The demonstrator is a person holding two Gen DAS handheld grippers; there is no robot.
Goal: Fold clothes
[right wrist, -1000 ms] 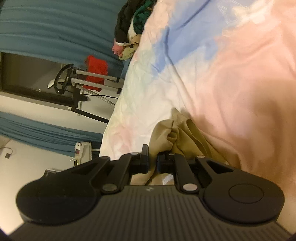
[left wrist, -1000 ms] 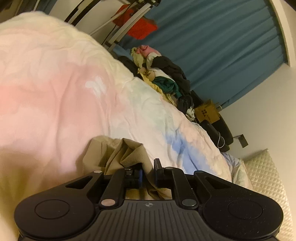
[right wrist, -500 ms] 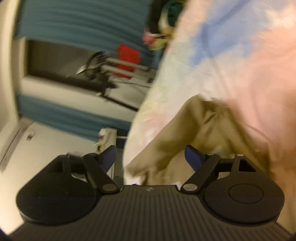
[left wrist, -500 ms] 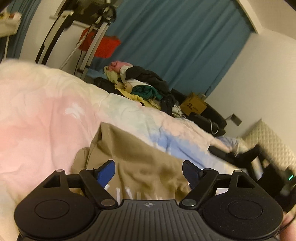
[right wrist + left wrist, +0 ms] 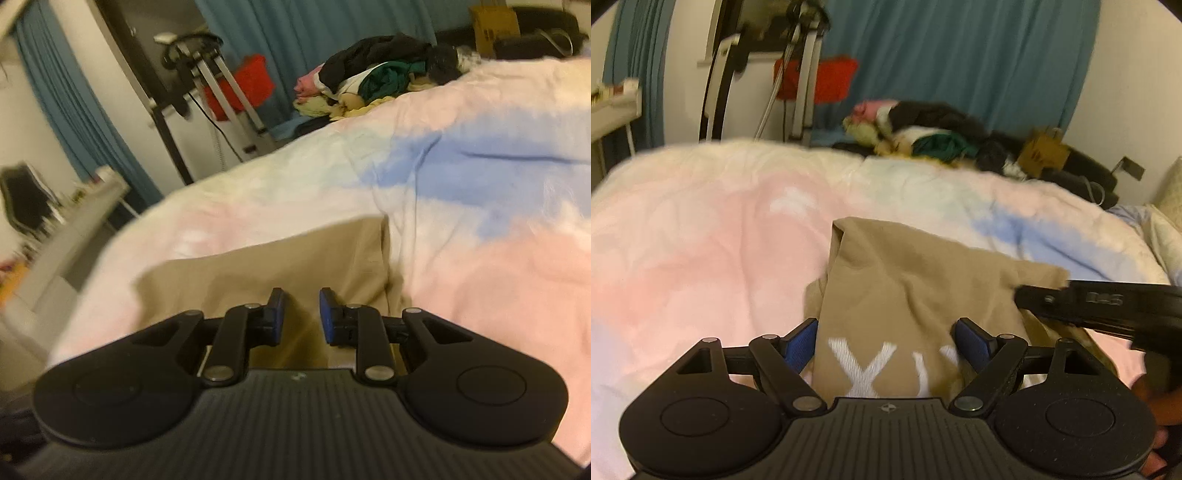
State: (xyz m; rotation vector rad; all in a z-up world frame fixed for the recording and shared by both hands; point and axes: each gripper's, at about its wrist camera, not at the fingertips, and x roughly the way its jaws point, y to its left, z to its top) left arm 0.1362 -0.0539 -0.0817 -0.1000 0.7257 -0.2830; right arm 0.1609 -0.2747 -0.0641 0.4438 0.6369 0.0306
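Observation:
A tan garment [image 5: 908,288] with white letters lies folded on the pastel pink, white and blue duvet [image 5: 701,251]. My left gripper [image 5: 886,343] hovers at its near edge. It is open wide, blue pads [image 5: 801,345] on either side of the lettering, and grips nothing. My right gripper [image 5: 1086,302] reaches in from the right, its tip at the garment's right edge. In the right wrist view the right gripper [image 5: 301,314] is over the tan garment [image 5: 280,262]. Its jaws are closing to a narrow gap, with a ridge of cloth showing between the pads [image 5: 277,314], which do not press on it.
A heap of mixed clothes [image 5: 923,136] lies at the bed's far end, in front of a blue curtain [image 5: 960,55]. A metal rack with a red item [image 5: 827,81] stands behind the bed. A cardboard box [image 5: 1045,151] is at far right, a white shelf [image 5: 85,206] off the bed's left side.
Both grippers let go of the bunched tan garment and opened, and it now lies flat and folded. Both wrists rolled to level. The right jaws have since narrowed again.

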